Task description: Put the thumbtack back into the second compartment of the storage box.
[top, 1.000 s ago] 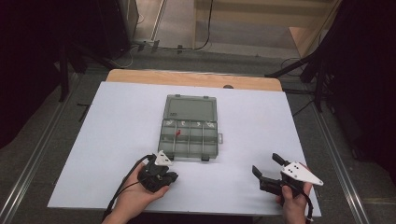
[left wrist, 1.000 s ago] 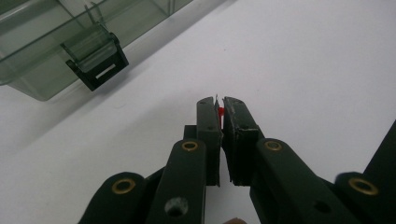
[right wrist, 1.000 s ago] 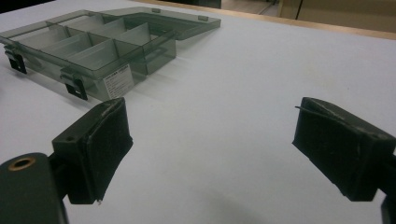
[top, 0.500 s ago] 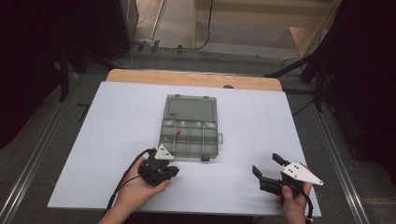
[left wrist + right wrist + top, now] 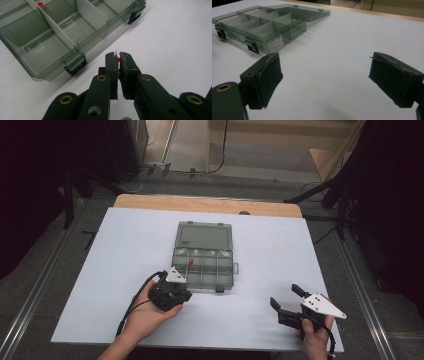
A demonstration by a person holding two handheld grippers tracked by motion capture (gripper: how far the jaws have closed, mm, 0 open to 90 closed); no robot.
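Left gripper view: fingers (image 5: 111, 65) pinch what seems a small red pin (image 5: 118, 59) near the organizer box (image 5: 50, 37); loosening could drop it. Right gripper (image 5: 324, 82) is agape.

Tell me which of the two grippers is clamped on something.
The left gripper, beside the organizer box: its jaws are pinched on a small red piece. The right gripper stands wide open, holding nothing.

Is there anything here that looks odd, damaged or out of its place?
Nothing looks spilled or broken. The organizer box lies open and square on the table, one small red piece in a compartment. The left gripper is shut on another small red item; the right gripper is open.
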